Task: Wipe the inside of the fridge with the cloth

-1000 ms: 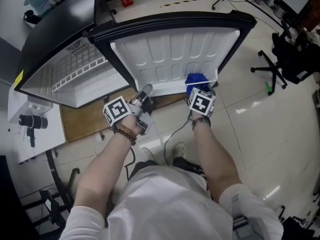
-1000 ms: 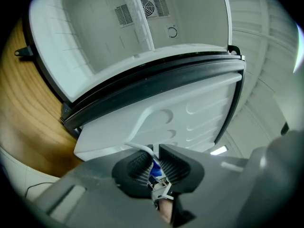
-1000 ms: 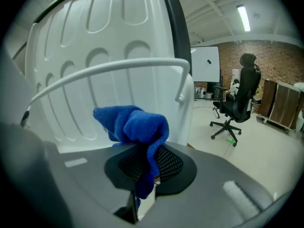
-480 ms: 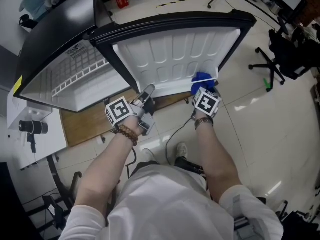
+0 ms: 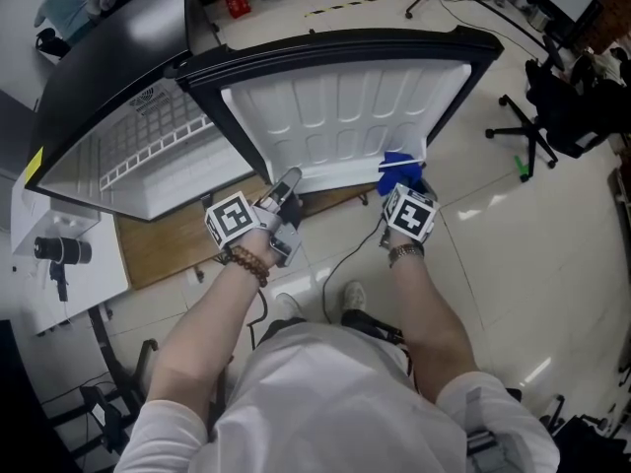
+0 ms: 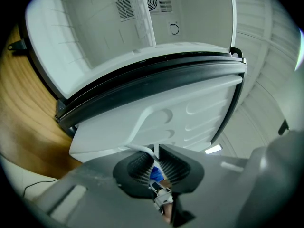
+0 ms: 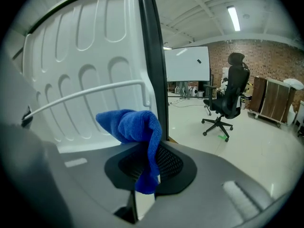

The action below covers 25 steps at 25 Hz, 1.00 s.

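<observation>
Your right gripper (image 7: 151,161) has its jaws closed on the cloth (image 7: 130,125). A blue fold runs down between the pads, and the rest bunches up above the tips. Straight ahead of that gripper is the white inner face of the open door (image 7: 85,70). The cloth sits against the door, just under the thin white rail (image 7: 85,95) that crosses it. The door's black edge stands just to the right of the cloth. Well beyond that edge, an office chair (image 7: 228,99) stands on the pale floor (image 7: 228,151).

Your left gripper (image 6: 155,156) has its jaws nearly together, pinched on the near end of the same rail. The rail curves in from the left and drops into the narrow gap between the pads. The door's ribbed liner rises directly above and ahead of the tips. Past the door's black rim lies the white fridge cavity (image 6: 95,32), with vent slots on its back wall. Through the slit between the jaws you can glimpse a bit of the blue cloth and the other gripper.

From the head view, both grippers sit along the door's near edge, the left at its left corner and the right at its right corner. The cloth is at the right gripper's tips. The cavity lies off to the left of the left gripper, on a wooden board (image 5: 177,235).
</observation>
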Available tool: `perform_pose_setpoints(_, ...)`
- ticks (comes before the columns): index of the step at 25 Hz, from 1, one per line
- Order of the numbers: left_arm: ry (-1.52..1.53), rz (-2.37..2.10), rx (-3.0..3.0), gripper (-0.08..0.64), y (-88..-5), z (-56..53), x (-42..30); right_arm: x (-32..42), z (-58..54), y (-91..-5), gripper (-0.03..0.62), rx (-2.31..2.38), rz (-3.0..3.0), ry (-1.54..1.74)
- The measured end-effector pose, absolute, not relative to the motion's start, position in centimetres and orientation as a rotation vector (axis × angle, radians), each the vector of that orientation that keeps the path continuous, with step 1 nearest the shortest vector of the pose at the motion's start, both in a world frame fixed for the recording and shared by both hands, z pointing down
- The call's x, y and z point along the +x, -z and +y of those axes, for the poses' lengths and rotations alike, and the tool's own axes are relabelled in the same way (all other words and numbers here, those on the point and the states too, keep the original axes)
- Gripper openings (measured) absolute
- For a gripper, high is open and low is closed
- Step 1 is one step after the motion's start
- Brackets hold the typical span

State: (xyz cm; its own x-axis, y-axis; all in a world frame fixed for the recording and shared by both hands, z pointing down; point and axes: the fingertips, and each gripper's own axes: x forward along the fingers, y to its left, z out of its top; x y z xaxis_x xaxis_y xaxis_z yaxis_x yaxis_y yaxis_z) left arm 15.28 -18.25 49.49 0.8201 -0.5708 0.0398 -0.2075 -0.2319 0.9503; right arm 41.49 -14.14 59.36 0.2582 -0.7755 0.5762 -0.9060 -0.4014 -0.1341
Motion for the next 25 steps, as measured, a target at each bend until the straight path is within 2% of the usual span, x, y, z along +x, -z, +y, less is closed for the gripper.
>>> perform_pose_setpoints(16, 0.325, -0.681, 1.738, 0.029, -54.6, -17.1, 15.4, 41.0, -9.0, -58.0, 0.04, 2.08, -1.732, -0.724)
perform_pose_setpoints(25, 0.339, -0.768, 1.712, 0.028, -56.4, -19.0, 15.3, 37.1, -7.0, -55.9, 0.041, 1.861, -1.917, -0.665)
